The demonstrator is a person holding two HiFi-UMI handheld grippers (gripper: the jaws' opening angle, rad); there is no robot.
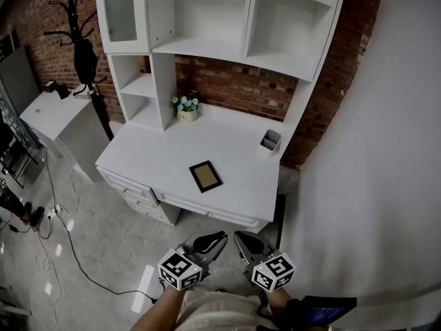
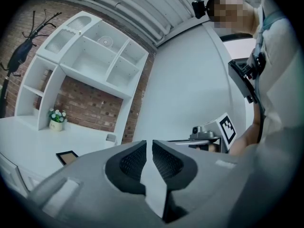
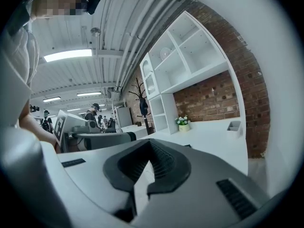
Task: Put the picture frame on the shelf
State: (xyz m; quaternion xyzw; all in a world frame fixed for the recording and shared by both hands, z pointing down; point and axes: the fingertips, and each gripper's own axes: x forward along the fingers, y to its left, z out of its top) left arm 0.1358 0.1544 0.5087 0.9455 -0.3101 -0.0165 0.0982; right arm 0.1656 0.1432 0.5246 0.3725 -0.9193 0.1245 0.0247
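The picture frame (image 1: 205,176), dark-rimmed with a tan middle, lies flat on the white desk (image 1: 151,161) near its front edge. It also shows small in the left gripper view (image 2: 67,156). Above the desk stand the white shelves (image 1: 207,47), with empty compartments. Both grippers hang low in front of the desk, well short of the frame. My left gripper (image 1: 218,238) (image 2: 149,144) shows a narrow slit between its pads with nothing in it. My right gripper (image 1: 238,237) (image 3: 151,144) is shut and empty.
A small flower pot (image 1: 186,109) stands at the back of the desk and a white pen holder (image 1: 270,141) at its right. A black coat stand (image 1: 83,54) and a white side table (image 1: 55,112) are at the left. Cables (image 1: 62,240) cross the floor. A white wall (image 1: 372,185) rises at the right.
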